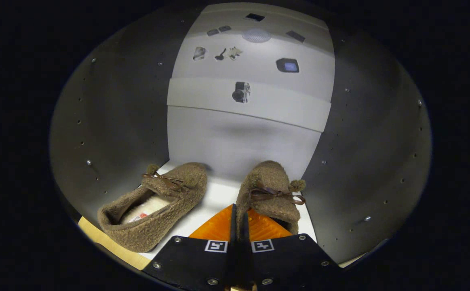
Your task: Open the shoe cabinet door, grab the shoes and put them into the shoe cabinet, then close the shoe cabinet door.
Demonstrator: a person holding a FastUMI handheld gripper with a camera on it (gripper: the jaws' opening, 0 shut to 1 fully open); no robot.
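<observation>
Shoe cabinet interior (117, 133): dark side walls with screw holes, pale back panel (239, 145), white shelf floor (214, 198). Left slipper (154, 206), brown fleece, lies angled near the left wall, opening toward the front edge. Right slipper (269, 194) lies just ahead of the gripper (239, 218), near the right wall. Fingers together, holding nothing; their tips reach the right slipper's heel. Bare floor between the slippers.

Shoe cabinet (117, 121) interior, slippers (154, 206) on shelf (214, 198).
</observation>
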